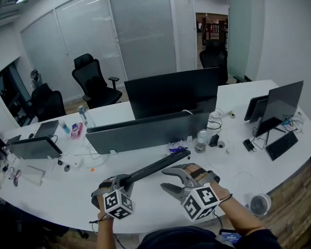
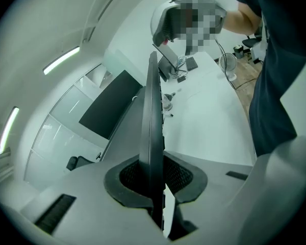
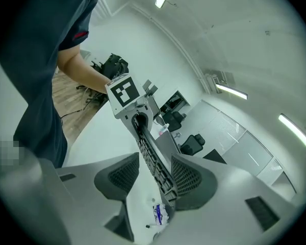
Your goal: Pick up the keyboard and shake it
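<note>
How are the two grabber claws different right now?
The left gripper is shut tight on the keyboard; the right gripper has jaws wide apart. The left gripper carries the keyboard; the right gripper only has its far end between the jaws, not squeezed. Both wear a marker cube.

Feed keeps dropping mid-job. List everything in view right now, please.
Held keyboard: one, black, lifted and tilted above the desk.
Desk: one, white, curved.
Screens: about five, black or grey, spread across the desk.
Second keyboard: one, black, right end of the desk.
Fan: one, white, near the desk's right front edge.
Office chairs: three, black, behind the desk.
Small clutter: cables, a clear bottle and other bits, too small to list.
Left gripper: grey, shut on one end of the held keyboard.
Right gripper: grey, jaws apart, by the keyboard's free end.
</note>
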Motion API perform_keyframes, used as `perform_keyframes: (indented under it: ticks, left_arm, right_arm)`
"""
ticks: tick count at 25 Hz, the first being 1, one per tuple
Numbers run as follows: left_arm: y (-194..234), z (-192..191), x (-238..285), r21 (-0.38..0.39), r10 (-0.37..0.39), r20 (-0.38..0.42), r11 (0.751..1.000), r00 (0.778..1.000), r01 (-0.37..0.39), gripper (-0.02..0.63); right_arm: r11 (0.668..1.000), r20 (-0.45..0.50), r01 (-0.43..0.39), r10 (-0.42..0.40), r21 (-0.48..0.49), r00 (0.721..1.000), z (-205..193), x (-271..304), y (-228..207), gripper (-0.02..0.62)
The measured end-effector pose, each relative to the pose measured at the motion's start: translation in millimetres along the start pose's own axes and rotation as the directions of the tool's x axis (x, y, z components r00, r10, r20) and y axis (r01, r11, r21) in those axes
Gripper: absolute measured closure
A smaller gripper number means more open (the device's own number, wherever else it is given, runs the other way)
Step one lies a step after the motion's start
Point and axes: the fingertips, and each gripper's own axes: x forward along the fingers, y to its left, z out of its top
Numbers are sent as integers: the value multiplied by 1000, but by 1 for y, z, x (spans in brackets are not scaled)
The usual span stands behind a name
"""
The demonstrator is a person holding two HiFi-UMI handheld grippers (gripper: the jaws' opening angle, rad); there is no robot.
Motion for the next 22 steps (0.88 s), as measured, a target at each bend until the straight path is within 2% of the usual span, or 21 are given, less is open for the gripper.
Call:
perform_keyframes:
  ticks: [6, 11, 16, 22]
  left_arm:
    - [14, 2, -6, -122, 49, 55, 992, 997, -42, 526]
    - [24, 12, -11, -246, 84, 138, 968, 987, -48, 526]
    - [34, 31, -20, -390, 108, 265, 921, 958, 4, 526]
    - [43, 57, -32, -471, 133, 380, 879, 915, 68, 526]
  right_arm:
    - [997, 17, -8, 7, 71, 1000, -9, -1, -5, 390]
    - [988, 39, -13, 7, 156, 999, -18, -1, -10, 390]
    - [971, 85, 14, -35, 237, 996, -19, -6, -24, 391]
    - [939, 135, -3, -47, 345, 990, -23, -7, -35, 390]
